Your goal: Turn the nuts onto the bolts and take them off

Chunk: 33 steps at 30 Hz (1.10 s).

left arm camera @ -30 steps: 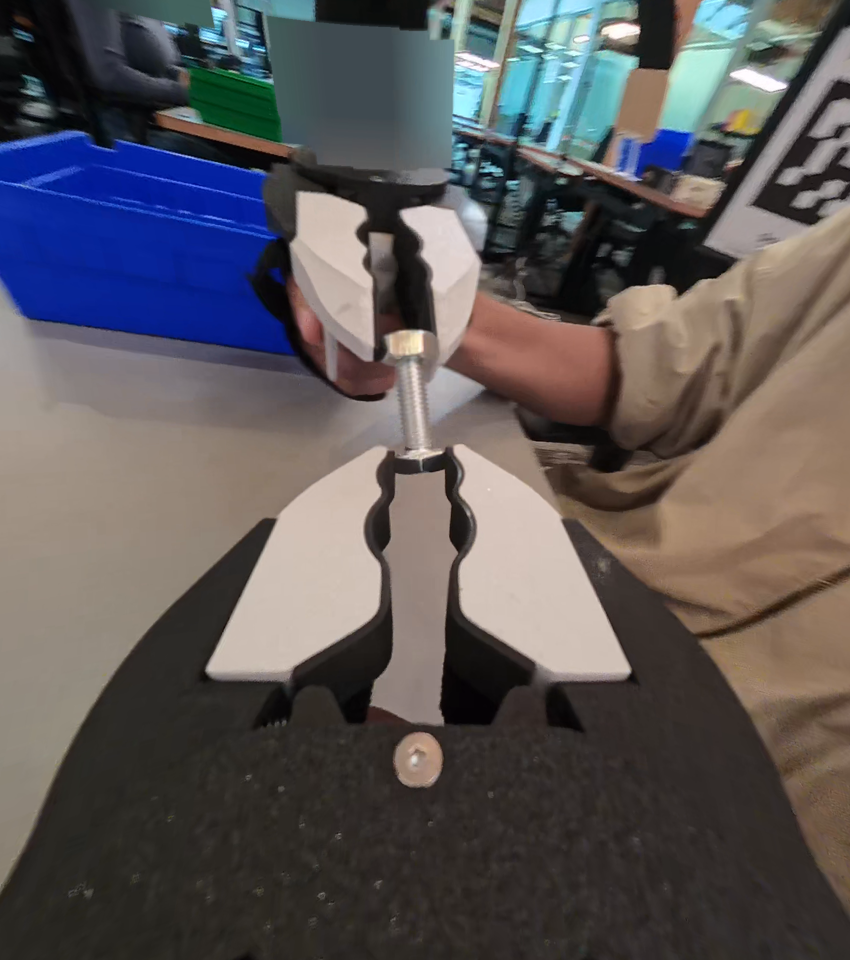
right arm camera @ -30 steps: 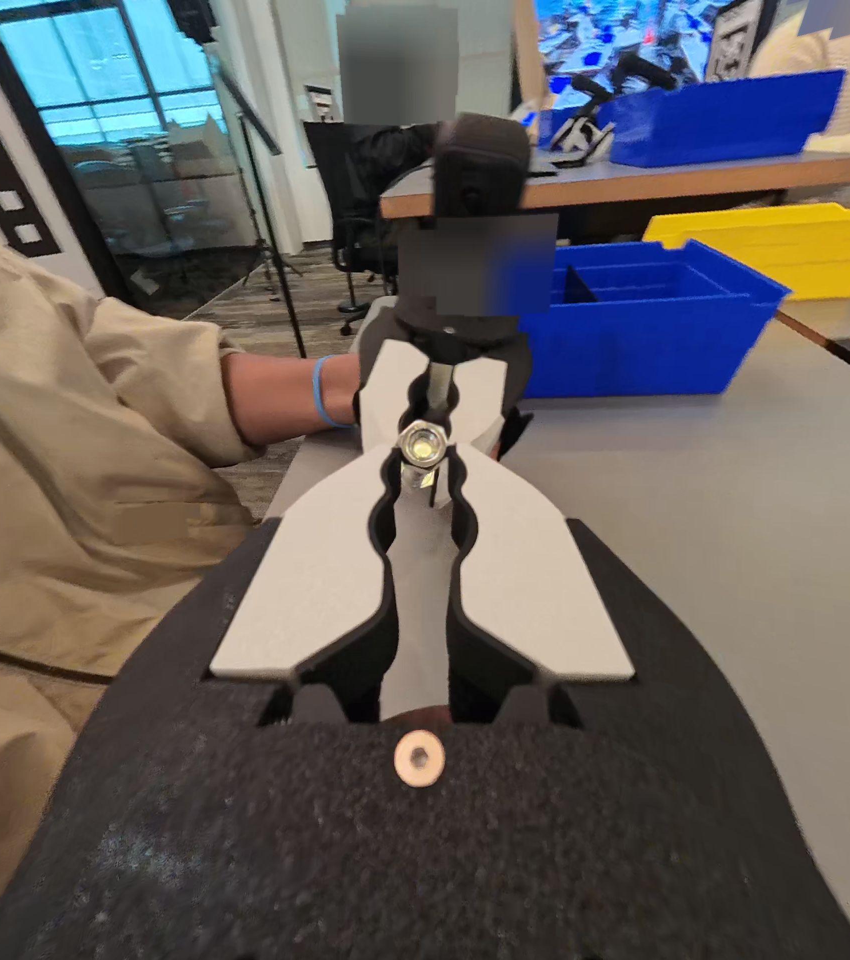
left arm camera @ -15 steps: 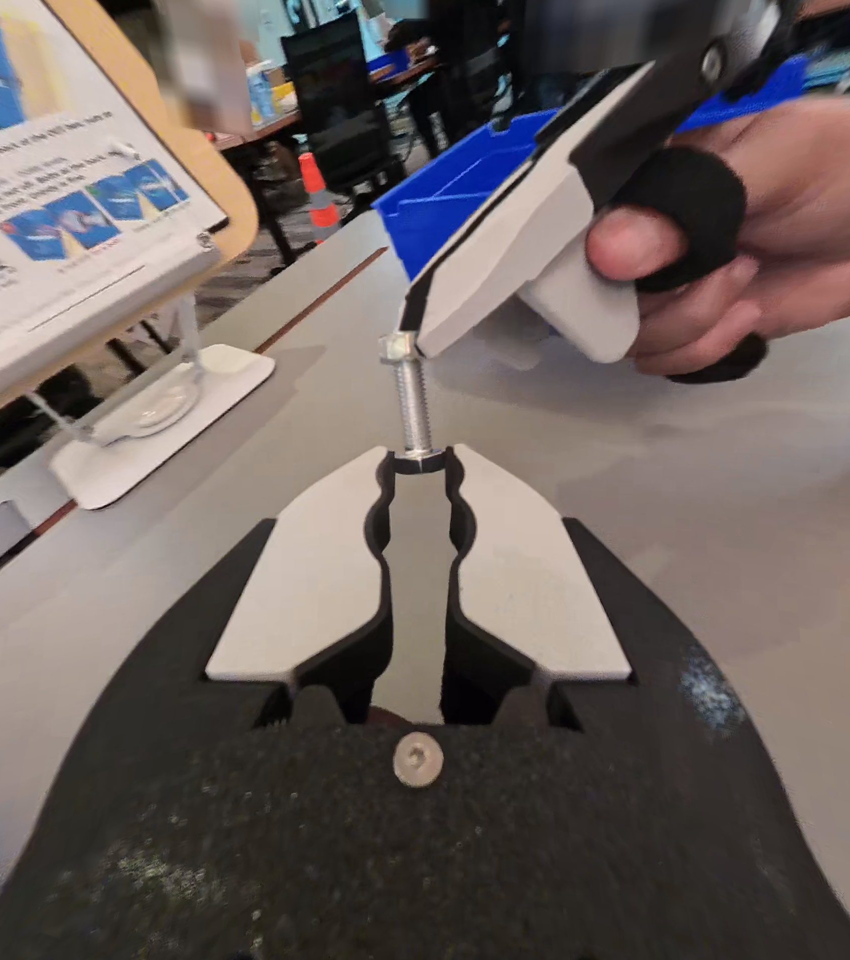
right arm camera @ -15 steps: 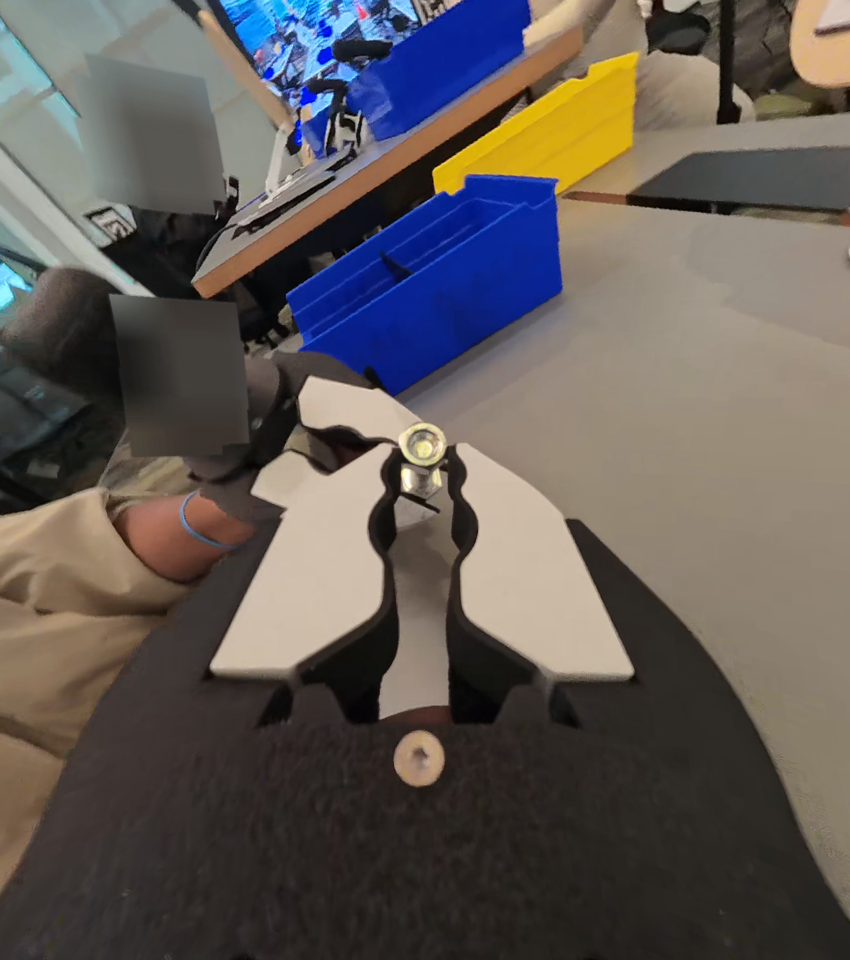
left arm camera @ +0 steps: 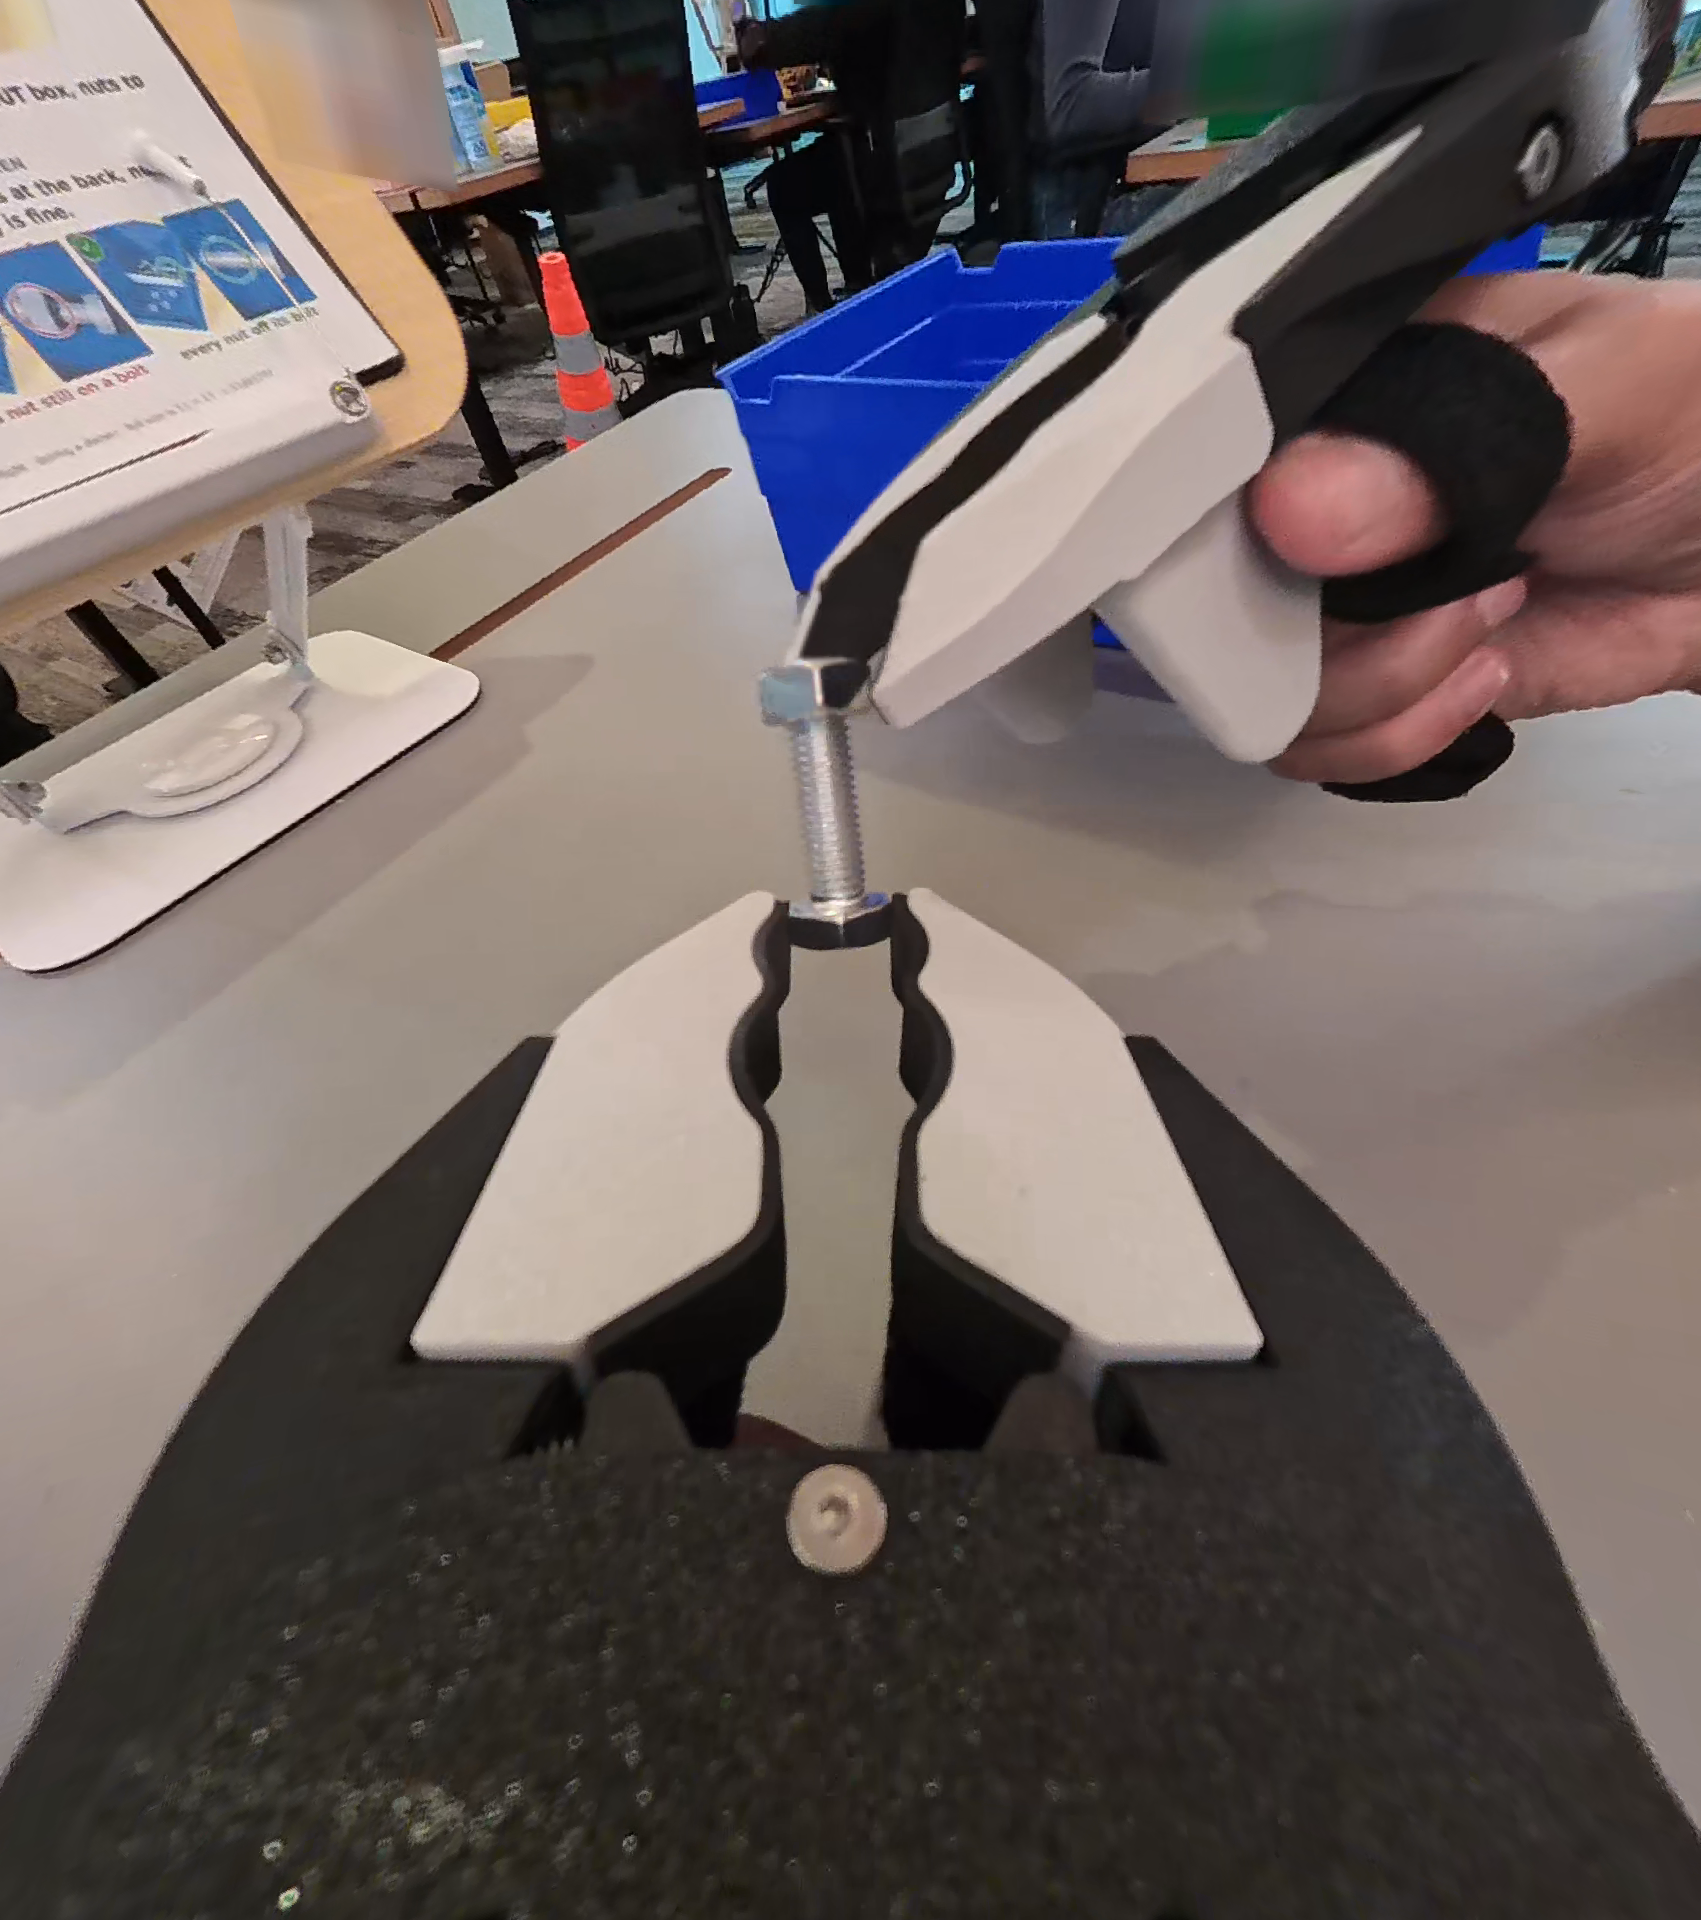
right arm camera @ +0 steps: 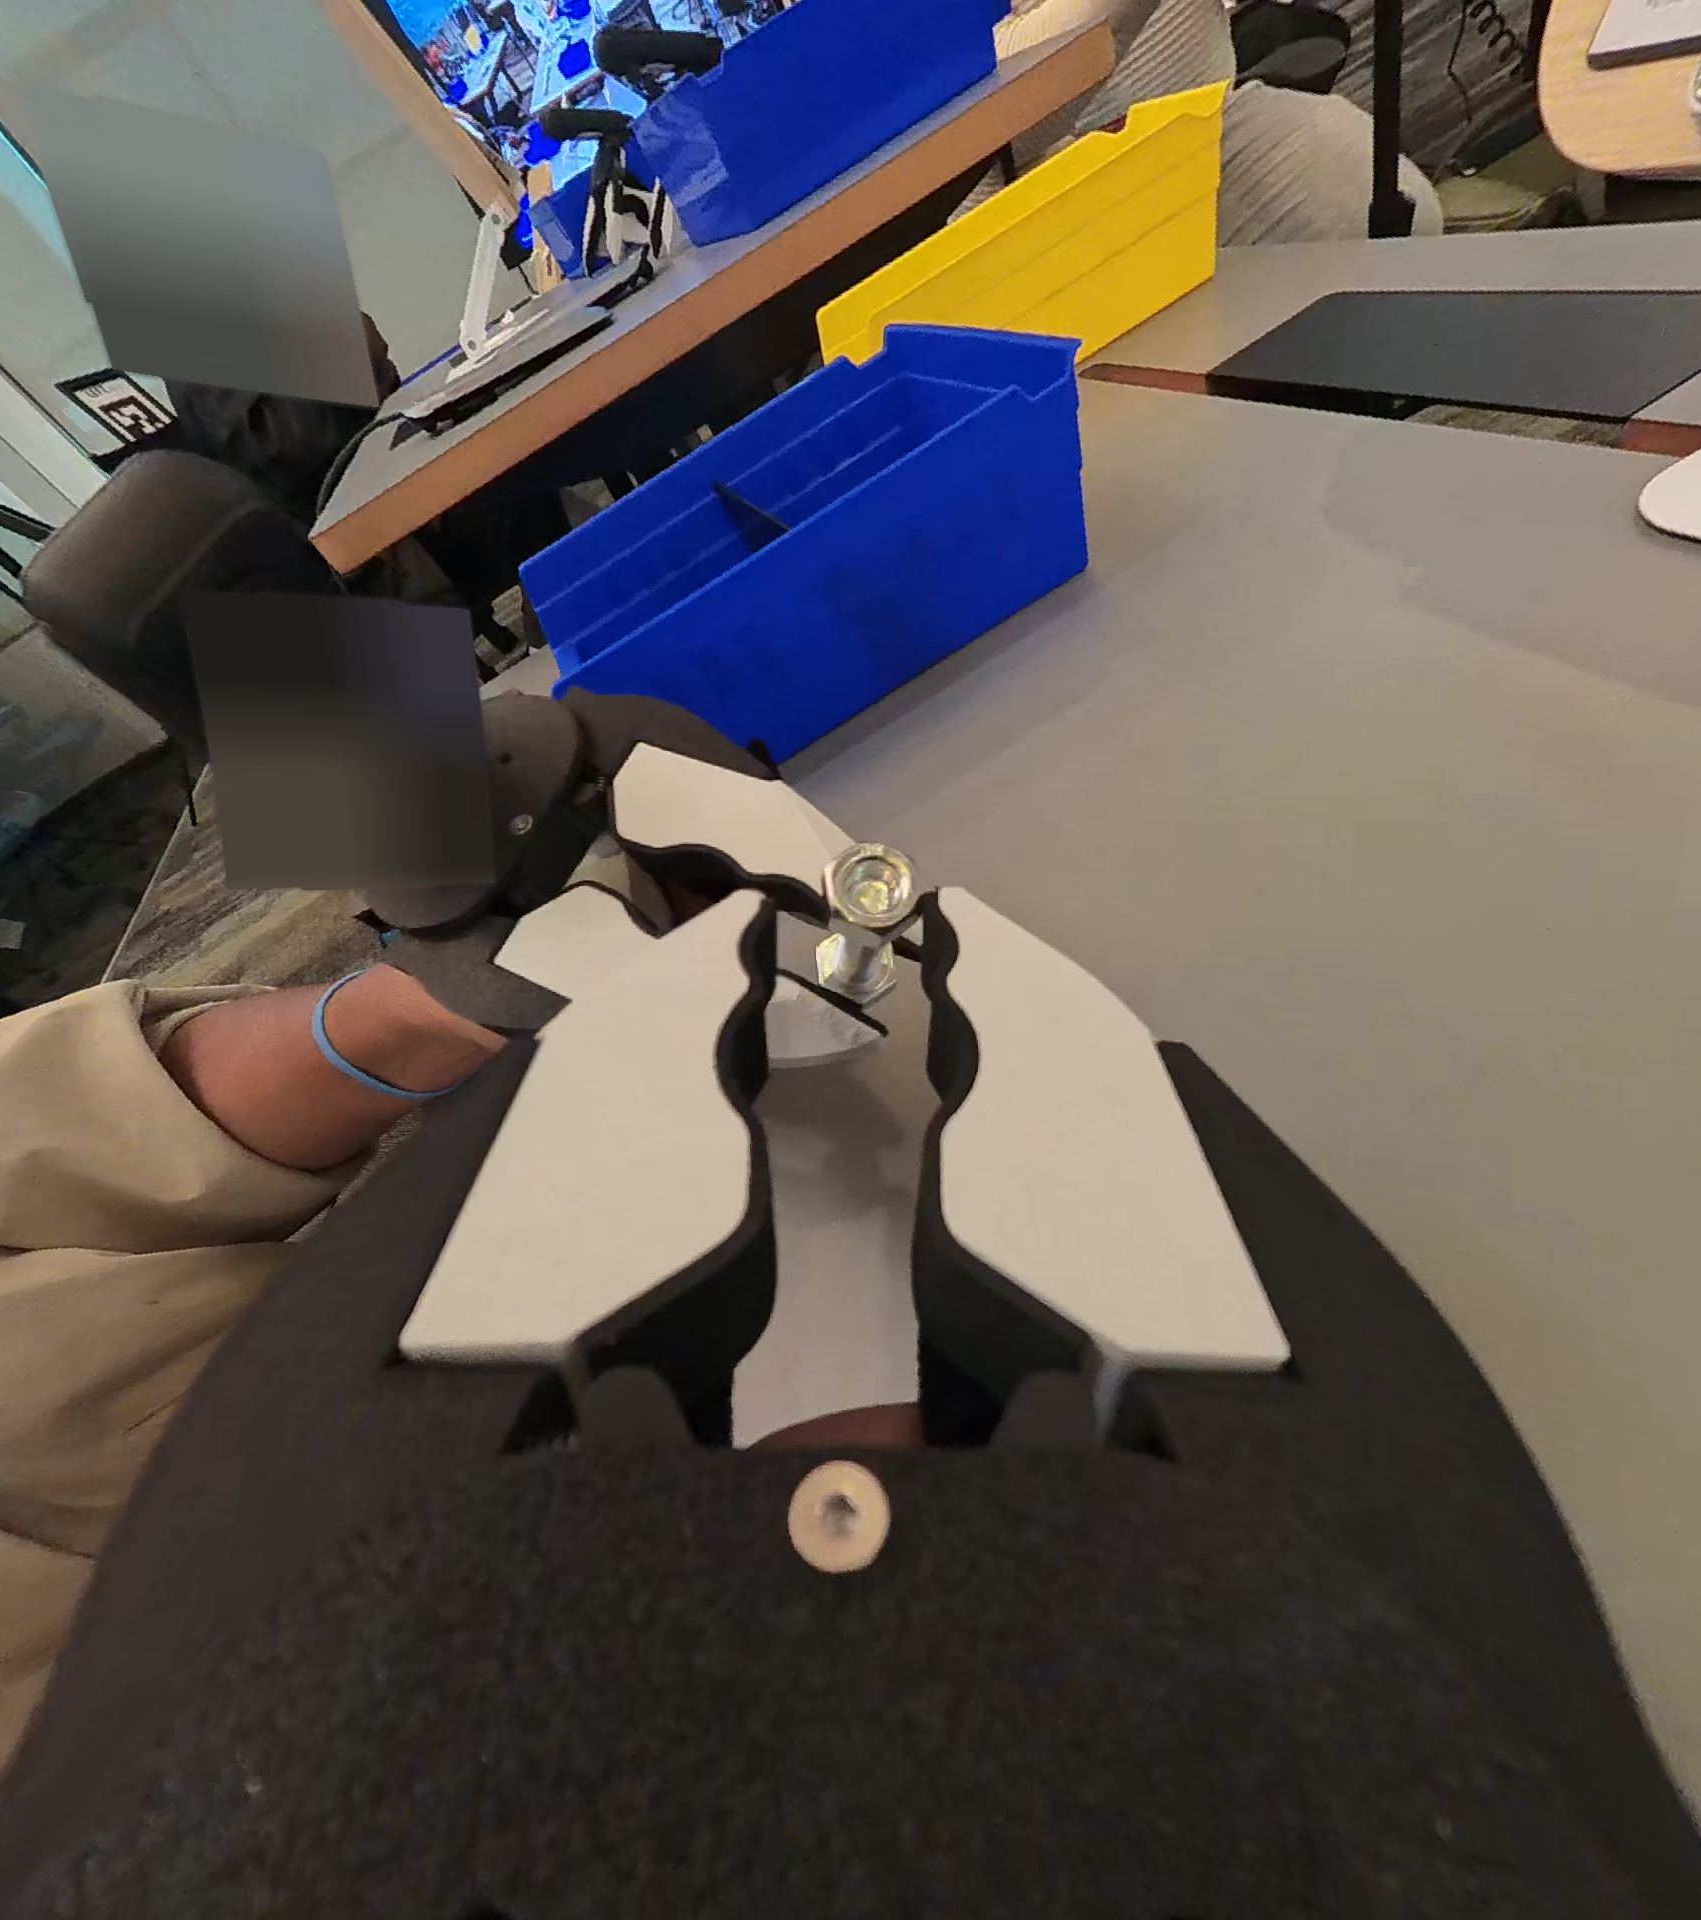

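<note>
In the left wrist view my left gripper [left arm camera: 838, 914] is shut on a silver nut [left arm camera: 838, 927] at its fingertips. A threaded bolt [left arm camera: 827, 810] stands up out of the nut. Its hex head [left arm camera: 813, 691] is pinched in the tip of my right gripper [left arm camera: 841, 665], which comes in from the upper right in a hand. In the right wrist view my right gripper [right arm camera: 851, 914] is shut around the bolt head [right arm camera: 867, 883]. The nut [right arm camera: 856, 971] sits just below it, and the left gripper [right arm camera: 700, 831] reaches in from the left. Both are held above the grey table [left arm camera: 1345, 1039].
A blue divided bin [left arm camera: 929, 416] [right arm camera: 825, 582] stands on the table beyond the grippers, and a yellow bin [right arm camera: 1033, 260] sits on a farther table. An instruction board [left arm camera: 98, 260] on a white stand base [left arm camera: 202, 769] is at the left. A tan-sleeved arm [right arm camera: 98, 1195] is low left. Only a small space, under 4 cm, lies between the two pairs of fingers.
Both grippers have swung round together with bolt and nut still held. The right gripper, head-on a second ago, now shows side-on. The bin and the board have come into view.
</note>
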Tool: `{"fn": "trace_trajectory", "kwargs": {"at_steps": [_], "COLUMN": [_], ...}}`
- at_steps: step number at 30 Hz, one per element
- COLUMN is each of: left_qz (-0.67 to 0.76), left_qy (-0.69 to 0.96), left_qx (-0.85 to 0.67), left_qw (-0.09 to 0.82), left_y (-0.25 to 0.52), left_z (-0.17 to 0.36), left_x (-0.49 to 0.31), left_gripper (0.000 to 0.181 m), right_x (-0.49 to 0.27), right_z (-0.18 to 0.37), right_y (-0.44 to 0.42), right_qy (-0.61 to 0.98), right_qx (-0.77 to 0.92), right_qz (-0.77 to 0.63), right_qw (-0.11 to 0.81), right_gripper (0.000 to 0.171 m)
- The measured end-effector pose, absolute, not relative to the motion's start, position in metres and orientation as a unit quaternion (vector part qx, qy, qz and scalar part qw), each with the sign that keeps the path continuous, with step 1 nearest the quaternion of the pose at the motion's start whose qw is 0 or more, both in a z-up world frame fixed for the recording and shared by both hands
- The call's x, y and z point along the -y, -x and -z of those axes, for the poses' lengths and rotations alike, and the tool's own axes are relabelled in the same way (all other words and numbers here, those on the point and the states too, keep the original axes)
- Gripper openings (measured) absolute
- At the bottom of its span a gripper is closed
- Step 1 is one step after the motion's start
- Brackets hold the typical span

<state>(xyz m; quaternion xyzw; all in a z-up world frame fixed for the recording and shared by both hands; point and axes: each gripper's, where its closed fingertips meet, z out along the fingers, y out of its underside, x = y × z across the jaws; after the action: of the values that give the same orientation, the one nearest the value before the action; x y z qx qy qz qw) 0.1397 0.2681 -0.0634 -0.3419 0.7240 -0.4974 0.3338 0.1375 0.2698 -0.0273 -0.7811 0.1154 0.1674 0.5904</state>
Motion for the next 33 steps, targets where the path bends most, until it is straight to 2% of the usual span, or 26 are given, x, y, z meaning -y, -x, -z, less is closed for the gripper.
{"fn": "trace_trajectory", "kwargs": {"at_steps": [15,18,21,24,29,33], "left_qz": [0.514,0.521,0.543,0.557,0.558,0.579], "left_qy": [0.353,0.35,0.334,0.326,0.338,0.357], "left_qx": [-0.711,-0.708,-0.706,-0.707,-0.7,-0.677], "left_qw": [0.327,0.323,0.309,0.29,0.29,0.281], "left_y": [-0.141,-0.14,-0.135,-0.132,-0.134,-0.136], "left_z": [0.059,0.057,0.052,0.051,0.05,0.043], "left_x": [-0.277,-0.276,-0.27,-0.264,-0.271,-0.284], "left_gripper": [0.018,0.018,0.018,0.018,0.018,0.018], "right_x": [-0.269,-0.266,-0.266,-0.272,-0.278,-0.274], "right_z": [0.021,0.016,0.011,0.011,0.012,0.008], "right_y": [-0.13,-0.136,-0.143,-0.129,-0.117,-0.121], "right_qy": [0.776,0.765,0.75,0.743,0.756,0.748], "right_qx": [-0.092,-0.097,-0.103,-0.076,-0.05,-0.055], "right_qz": [-0.18,-0.178,-0.166,-0.184,-0.162,-0.167], "right_qw": [0.597,0.611,0.633,0.639,0.633,0.64], "right_gripper": [0.025,0.032,0.051,0.058,0.062,0.056]}}
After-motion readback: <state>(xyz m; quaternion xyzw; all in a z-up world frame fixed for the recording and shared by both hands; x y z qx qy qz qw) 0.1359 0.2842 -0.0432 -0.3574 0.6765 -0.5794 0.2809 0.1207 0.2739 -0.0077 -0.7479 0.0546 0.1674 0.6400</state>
